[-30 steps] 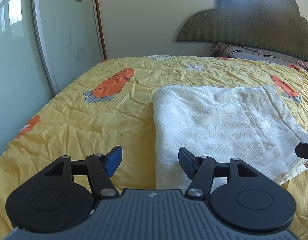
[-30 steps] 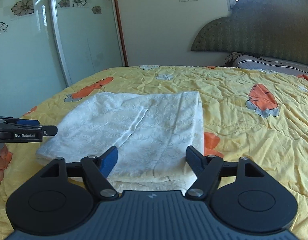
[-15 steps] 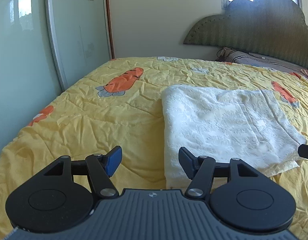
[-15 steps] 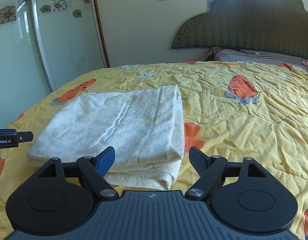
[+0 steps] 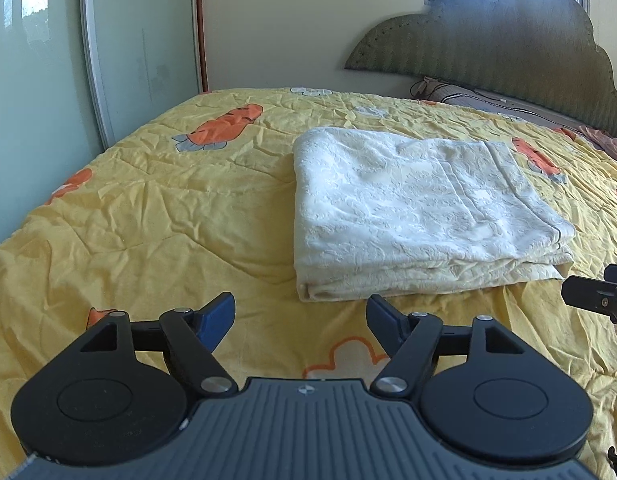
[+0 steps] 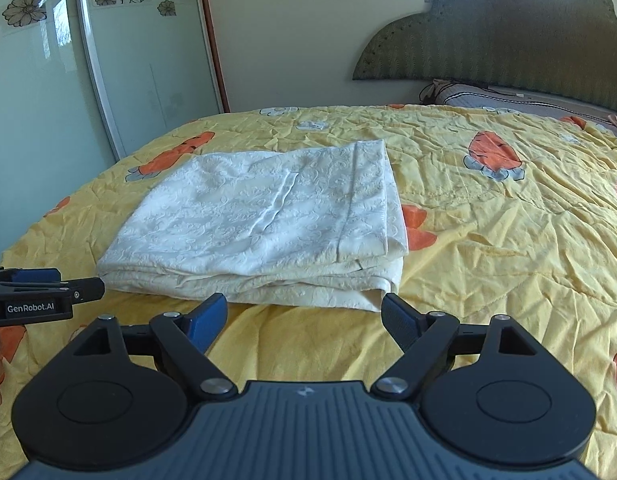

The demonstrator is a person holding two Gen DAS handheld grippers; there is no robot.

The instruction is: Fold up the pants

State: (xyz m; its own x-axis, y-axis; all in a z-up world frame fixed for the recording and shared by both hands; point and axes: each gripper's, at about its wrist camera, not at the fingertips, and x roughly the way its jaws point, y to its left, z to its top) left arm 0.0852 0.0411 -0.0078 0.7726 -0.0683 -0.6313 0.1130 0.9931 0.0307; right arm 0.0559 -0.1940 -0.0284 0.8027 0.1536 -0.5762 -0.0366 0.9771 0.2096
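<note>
**Both grippers clear of the folded pants, jaws widening**

I read the left gripper as empty: its jaws stand apart and are opening further, with only bare yellow bedspread between them. The right gripper is in the same condition: jaws apart, opening, nothing between them.

The pants lie as a flat, layered white rectangle on the bedspread. From the left gripper they sit ahead and slightly to the right, with a strip of bedspread showing between the fingertips and the near folded edge. From the right gripper the pants sit directly ahead and slightly left, the near edge just beyond the fingertips, not touching them.

Change since a second ago: in both wrist views the bundle was partly overlapped by the fingers; it now sits wholly beyond them. I have drawn both grippers back from the cloth.

Consequence for the task: I judge the fold finished or nearly so. The stacked layers at the near edge look even, with a slight overhang of a lower layer at the right corner. Any remaining work would be a minor squaring of that corner.
</note>
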